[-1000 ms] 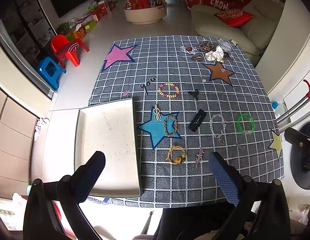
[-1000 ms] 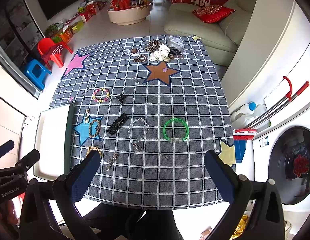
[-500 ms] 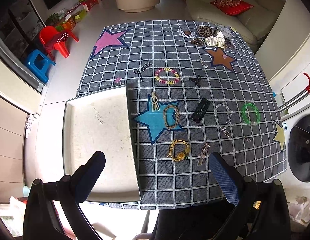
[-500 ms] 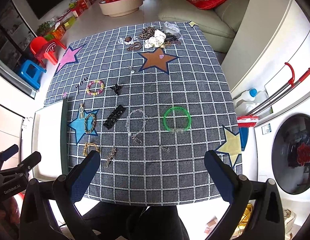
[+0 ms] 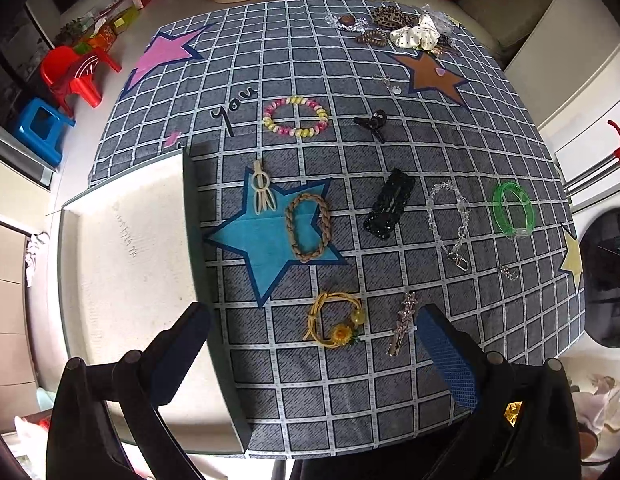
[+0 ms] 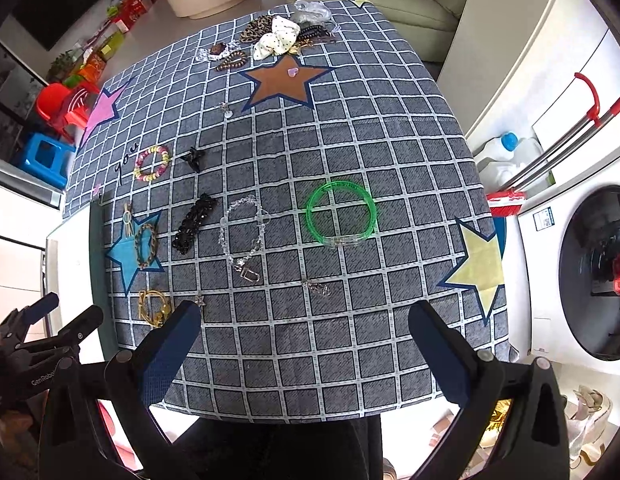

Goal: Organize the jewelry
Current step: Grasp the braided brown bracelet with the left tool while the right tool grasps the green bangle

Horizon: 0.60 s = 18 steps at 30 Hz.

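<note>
The bench (image 6: 390,152) was spread with a grey checked cloth printed with coloured stars, and it took up most of what I could see. Along its left edge sat a shallow white tray (image 5: 122,264) with a dark rim, nothing in it.

Both tongs hung above the near edge, holding nothing. The left tongs (image 5: 314,320) were spread wide apart over the corner where tray and cloth met. The right tongs (image 6: 304,316) were equally wide apart over bare cloth further right.

The jewelry lay scattered on the cloth outside the tray. At the far edge was a heap of scrunchies and beads (image 6: 278,36), beside the brown star. A green bangle (image 6: 341,213) lay well apart from the rest, towards the right. Left of it was a clear bead chain (image 6: 243,232) with a metal clasp, then a black sparkly hair clip (image 6: 194,224). On the blue star rested a braided brown loop (image 5: 309,222), with a cream hair clip (image 5: 262,194) just beside it. Further back lay a pink-and-yellow bead bracelet (image 5: 296,117) and a small black claw clip (image 5: 373,123). Nearest the left tongs were a yellow cord bracelet with a flower (image 5: 336,320) and a slim silver clip (image 5: 402,324). A tiny silver piece (image 6: 316,288) lay near the right tongs.
</note>
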{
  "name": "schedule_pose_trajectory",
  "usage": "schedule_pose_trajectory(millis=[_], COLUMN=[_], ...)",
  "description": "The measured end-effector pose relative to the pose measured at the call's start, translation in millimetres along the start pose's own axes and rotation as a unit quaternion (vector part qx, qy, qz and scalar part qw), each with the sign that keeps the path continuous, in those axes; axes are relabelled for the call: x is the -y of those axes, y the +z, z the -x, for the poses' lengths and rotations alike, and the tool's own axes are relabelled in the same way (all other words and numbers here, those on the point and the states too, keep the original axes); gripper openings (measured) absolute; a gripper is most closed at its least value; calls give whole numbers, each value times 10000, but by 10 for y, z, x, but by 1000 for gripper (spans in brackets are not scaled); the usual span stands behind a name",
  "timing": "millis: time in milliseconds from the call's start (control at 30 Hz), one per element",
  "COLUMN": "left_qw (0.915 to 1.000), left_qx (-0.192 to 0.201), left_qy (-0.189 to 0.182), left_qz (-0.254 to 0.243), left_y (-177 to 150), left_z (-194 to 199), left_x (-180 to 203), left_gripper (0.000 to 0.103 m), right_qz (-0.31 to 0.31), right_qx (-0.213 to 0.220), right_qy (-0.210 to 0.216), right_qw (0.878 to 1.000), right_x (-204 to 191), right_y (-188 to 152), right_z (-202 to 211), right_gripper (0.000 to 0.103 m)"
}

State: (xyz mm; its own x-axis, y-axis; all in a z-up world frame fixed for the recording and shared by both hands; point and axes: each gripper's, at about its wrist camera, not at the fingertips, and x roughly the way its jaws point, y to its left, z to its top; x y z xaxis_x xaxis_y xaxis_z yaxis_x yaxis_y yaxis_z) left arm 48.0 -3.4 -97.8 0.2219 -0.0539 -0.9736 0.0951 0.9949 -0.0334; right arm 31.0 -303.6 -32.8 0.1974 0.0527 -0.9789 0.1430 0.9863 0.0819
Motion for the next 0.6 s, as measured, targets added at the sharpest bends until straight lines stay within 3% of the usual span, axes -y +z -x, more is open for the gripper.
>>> schedule_pose_trajectory(millis=[133, 367, 433, 600], left_qw=[9998, 9984, 9978, 9964], left_qx=[-155, -284, -340, -515], left_qy=[72, 247, 245, 300], left_qz=[105, 419, 522, 603], left_y=[128, 308, 346, 386], left_z=[-254, -639, -738, -984], left_x=[51, -2, -35, -86], left_gripper=[95, 95, 95, 95], right_qz=[180, 572, 714, 923], right_qx=[-112, -420, -491, -716], right_qy=[66, 152, 133, 95], right_qw=[9998, 9974, 9962, 9931], right_x=[40, 6, -18, -58], right_y=[163, 451, 520, 657], right_z=[-284, -755, -871, -1171], right_gripper=[103, 101, 92, 90])
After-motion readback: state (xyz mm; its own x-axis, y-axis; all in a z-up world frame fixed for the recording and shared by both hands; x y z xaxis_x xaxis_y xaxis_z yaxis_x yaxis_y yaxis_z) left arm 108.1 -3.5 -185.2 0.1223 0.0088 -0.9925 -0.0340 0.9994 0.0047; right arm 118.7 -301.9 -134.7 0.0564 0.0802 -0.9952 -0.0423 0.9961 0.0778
